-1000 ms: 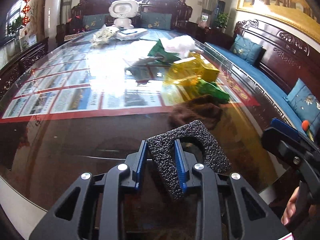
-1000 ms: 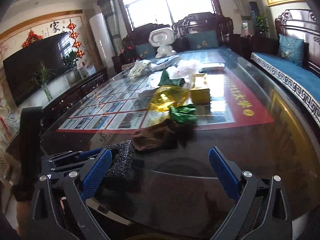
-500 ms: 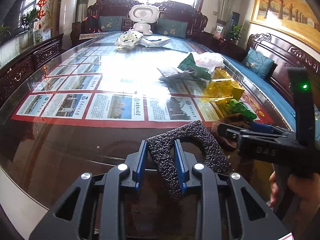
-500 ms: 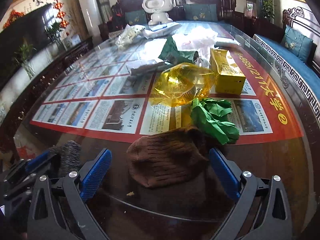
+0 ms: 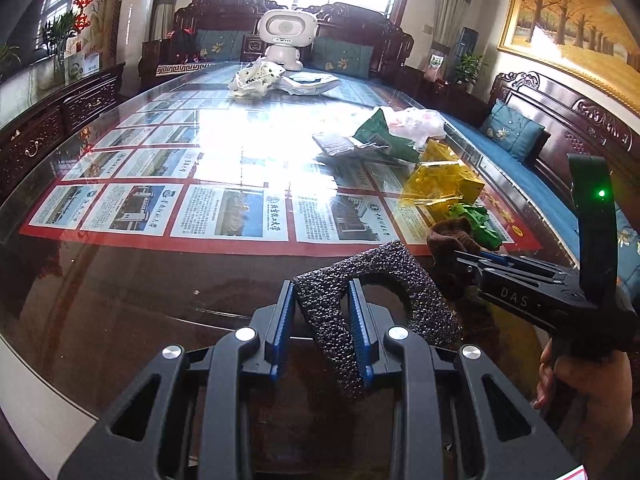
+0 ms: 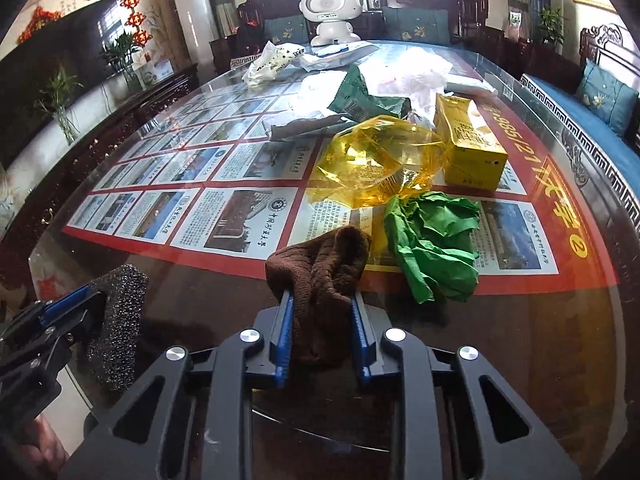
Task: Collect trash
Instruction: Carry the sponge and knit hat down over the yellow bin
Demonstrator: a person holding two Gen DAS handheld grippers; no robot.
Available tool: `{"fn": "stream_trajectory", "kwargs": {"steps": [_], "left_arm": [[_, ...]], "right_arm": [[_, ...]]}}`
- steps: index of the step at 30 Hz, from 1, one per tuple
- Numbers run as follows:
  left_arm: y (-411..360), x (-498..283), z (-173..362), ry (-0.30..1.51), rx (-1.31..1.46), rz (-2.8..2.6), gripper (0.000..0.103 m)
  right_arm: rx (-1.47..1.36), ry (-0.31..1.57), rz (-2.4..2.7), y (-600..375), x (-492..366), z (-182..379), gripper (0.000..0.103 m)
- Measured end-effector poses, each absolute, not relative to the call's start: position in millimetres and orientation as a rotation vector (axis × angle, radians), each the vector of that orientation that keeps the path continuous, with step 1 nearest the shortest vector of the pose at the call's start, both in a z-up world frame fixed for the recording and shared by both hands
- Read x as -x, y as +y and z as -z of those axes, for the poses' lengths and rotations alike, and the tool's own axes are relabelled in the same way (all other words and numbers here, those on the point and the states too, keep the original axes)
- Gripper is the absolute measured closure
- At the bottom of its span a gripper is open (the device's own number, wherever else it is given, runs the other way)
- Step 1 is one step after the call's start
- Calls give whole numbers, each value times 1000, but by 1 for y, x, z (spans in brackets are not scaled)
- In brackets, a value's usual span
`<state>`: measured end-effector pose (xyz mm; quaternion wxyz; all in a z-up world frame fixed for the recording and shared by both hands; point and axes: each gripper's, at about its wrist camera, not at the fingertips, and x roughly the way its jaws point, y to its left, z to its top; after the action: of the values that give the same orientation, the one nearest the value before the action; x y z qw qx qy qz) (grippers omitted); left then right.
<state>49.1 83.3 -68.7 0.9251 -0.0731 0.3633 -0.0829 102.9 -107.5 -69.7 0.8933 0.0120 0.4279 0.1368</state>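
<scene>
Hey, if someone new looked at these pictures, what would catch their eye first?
Probably the left gripper clamped on a black foam piece and the right gripper pinching a brown knit cloth. Beyond lie yellow cellophane and crumpled green paper.

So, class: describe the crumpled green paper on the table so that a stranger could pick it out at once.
Start at the long glass-topped table and go to the trash cluster on its right side. Just nearer than the yellow box and the clear yellow wrapper lies the crumpled green paper. It is bright, matte and unprinted, unlike the darker printed green packet farther back.
</scene>
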Motion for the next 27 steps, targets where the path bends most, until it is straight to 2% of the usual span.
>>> {"fn": "stream_trajectory", "kwargs": {"steps": [9,15,27], "left_arm": [[74,-38,52,710,142,205,75],[62,-10,44,705,122,276,75],[30,96,77,826,71,442,75]], "right_arm": [[-70,751,-323,-118,-66,40,81],[-115,664,-388,-136,-11,16,81],[-99,705,-465,-161,117,31,81]]}}
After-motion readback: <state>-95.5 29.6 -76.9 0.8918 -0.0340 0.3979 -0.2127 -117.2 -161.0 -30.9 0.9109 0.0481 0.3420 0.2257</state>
